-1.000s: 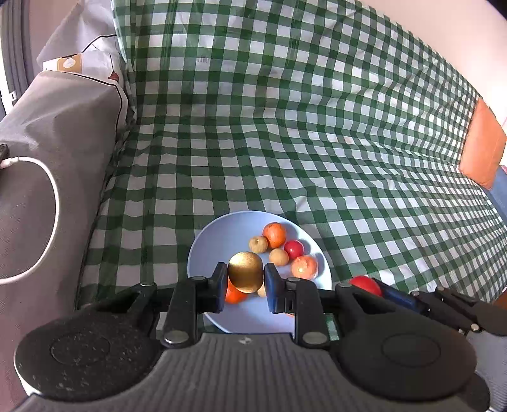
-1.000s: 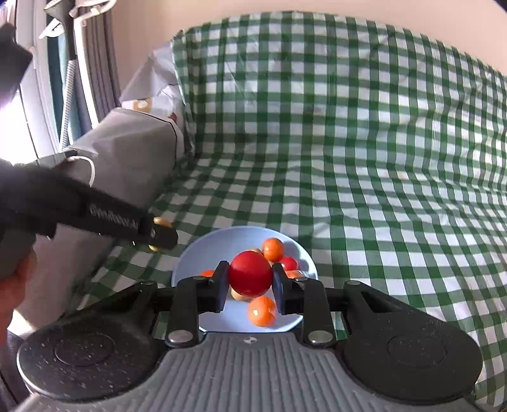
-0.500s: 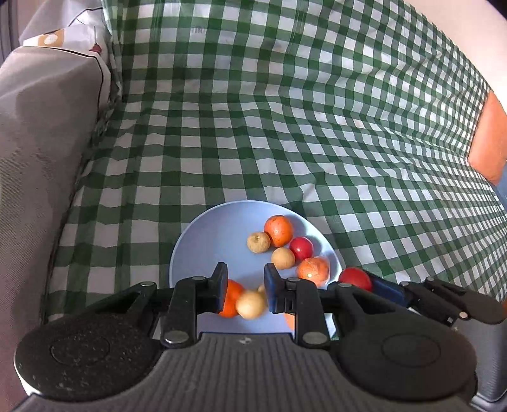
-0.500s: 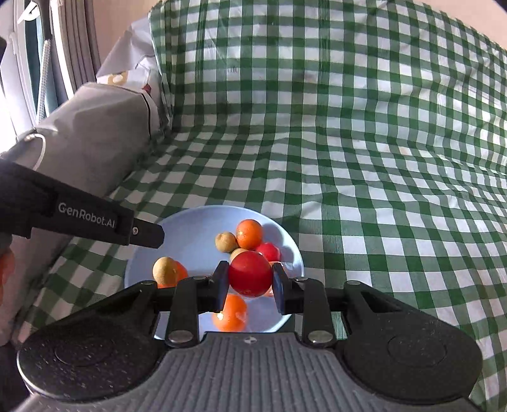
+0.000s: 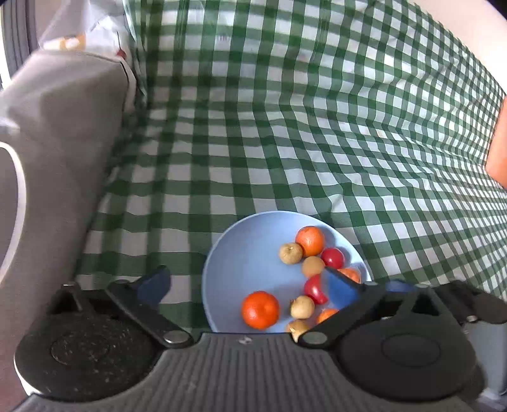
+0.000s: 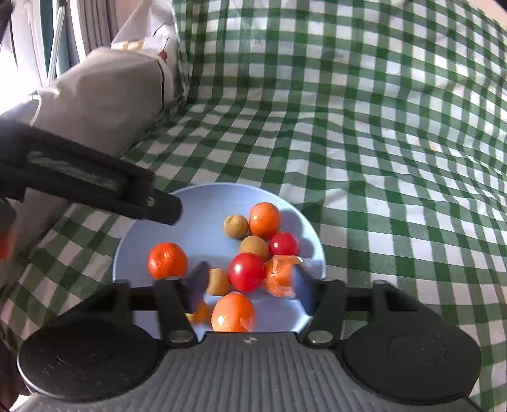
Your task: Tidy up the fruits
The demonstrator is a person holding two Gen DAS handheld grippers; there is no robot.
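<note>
A light blue plate lies on the green checked cloth and holds several small fruits. My left gripper hangs over its near rim, jaws opening wide with nothing gripped. The tan fruit lies loose beside an orange one. My right gripper is low over the plate with its jaws opening. The red fruit rests in the plate between its fingers, and neither pad presses it. In the right wrist view the left gripper's finger reaches over the plate's left rim.
A grey cushion with a white cable bounds the left side, with a white paper bag behind it. An orange cushion shows at the right edge. The checked cloth runs up the backrest.
Both grippers sank toward the plate and opened. The left one let go of the tan fruit, the right one let go of the red fruit. Both fruits now lie in the plate.
</note>
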